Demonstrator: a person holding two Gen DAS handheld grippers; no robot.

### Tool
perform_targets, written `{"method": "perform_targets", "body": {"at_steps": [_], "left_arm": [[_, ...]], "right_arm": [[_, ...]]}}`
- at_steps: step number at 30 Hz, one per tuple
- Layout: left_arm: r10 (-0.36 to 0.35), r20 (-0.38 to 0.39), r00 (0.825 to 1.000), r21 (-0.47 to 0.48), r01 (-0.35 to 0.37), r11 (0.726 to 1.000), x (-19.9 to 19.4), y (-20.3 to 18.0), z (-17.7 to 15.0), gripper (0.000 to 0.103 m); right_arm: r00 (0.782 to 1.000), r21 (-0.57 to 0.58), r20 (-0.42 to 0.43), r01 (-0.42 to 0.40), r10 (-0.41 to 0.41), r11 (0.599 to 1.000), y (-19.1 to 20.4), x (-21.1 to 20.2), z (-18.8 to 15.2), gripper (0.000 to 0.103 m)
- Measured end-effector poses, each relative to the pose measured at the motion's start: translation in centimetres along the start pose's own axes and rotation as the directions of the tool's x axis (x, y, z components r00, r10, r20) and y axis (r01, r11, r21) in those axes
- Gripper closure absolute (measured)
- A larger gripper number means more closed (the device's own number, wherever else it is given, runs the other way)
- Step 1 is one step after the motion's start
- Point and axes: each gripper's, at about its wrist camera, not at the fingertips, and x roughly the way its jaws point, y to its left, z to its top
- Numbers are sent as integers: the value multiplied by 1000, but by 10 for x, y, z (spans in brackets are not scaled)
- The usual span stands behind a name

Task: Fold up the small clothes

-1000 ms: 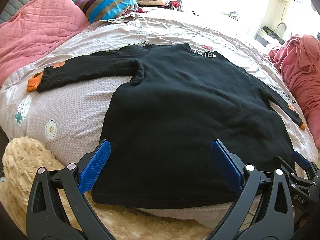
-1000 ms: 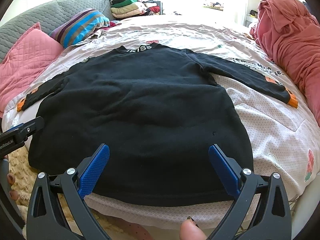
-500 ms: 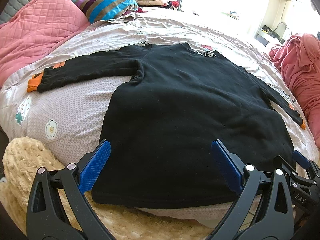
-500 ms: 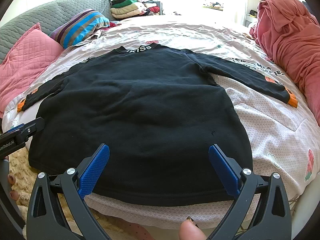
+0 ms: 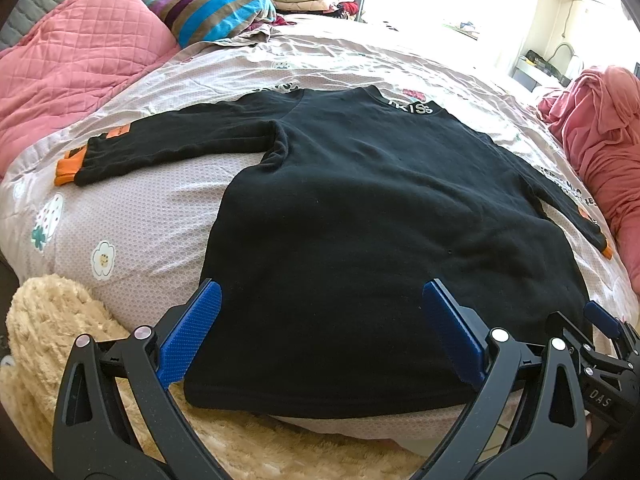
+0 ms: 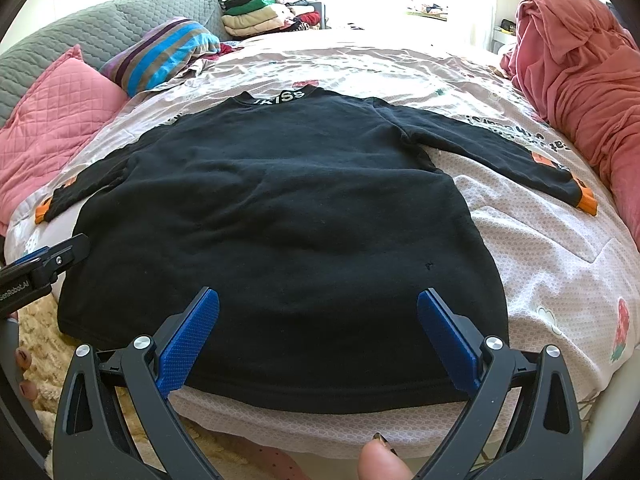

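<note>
A black long-sleeved sweater (image 5: 360,208) with orange cuffs lies flat on the bed, collar away from me, both sleeves spread out; it also shows in the right wrist view (image 6: 288,208). My left gripper (image 5: 320,332) is open and empty, above the hem near its left corner. My right gripper (image 6: 318,334) is open and empty, above the hem towards the right side. The right gripper shows at the lower right of the left wrist view (image 5: 600,344), and the left gripper at the left edge of the right wrist view (image 6: 44,264).
The bed has a pale patterned cover (image 5: 140,216). Pink pillow (image 5: 72,64) and striped pillow (image 5: 216,12) at the head. A pink blanket heap (image 6: 580,52) on the right. Folded clothes stack (image 6: 256,16) beyond. A cream fluffy rug (image 5: 48,328) lies below the bed edge.
</note>
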Motion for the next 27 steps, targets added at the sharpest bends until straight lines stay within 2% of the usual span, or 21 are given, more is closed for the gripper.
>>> {"method": "perform_targets", "body": {"at_steps": [11,27], "left_arm": [[6,2,1000,1,-6,1000,5,2,13,8],[13,-13,1000,18,-12,1000,33,-9,59,8]], "right_arm": [[1000,-22,9,1,0,1000,5,3,14,4],[998,-21,57,-6,7,1000,3,22,71,4]]}}
